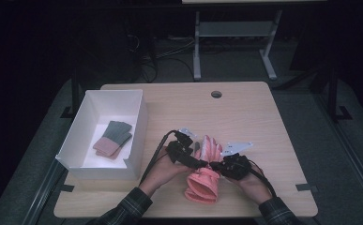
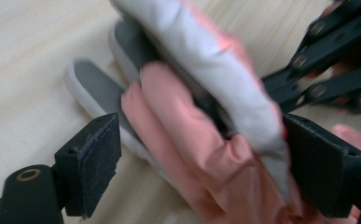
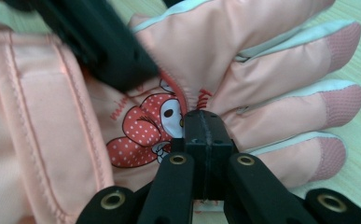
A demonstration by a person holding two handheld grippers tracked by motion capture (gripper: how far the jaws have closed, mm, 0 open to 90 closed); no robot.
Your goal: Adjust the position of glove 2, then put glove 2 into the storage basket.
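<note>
A pink glove (image 1: pixel 202 185) with grey-white finger edging lies near the table's front middle, cuff toward the person. My left gripper (image 1: pixel 199 161) comes in from the left. In the left gripper view the glove's fingers (image 2: pixel 187 140) sit between its jaws (image 2: pixel 206 163), which stand wide; the left pad (image 2: pixel 92 158) is clear of the fabric. My right gripper (image 1: pixel 215 165) comes from the right with its jaws (image 3: pixel 205 133) shut together on a puckered fold of the glove's back (image 3: pixel 271 74), beside a cartoon print (image 3: pixel 143 128).
A white open box (image 1: pixel 139 136) stands at the table's left and holds a folded grey-and-pink glove pair (image 1: pixel 113 139). A round cable hole (image 1: pixel 216 94) sits near the far edge. Bare tabletop (image 1: pixel 273 122) extends to the right and behind. A desk frame stands on the floor beyond.
</note>
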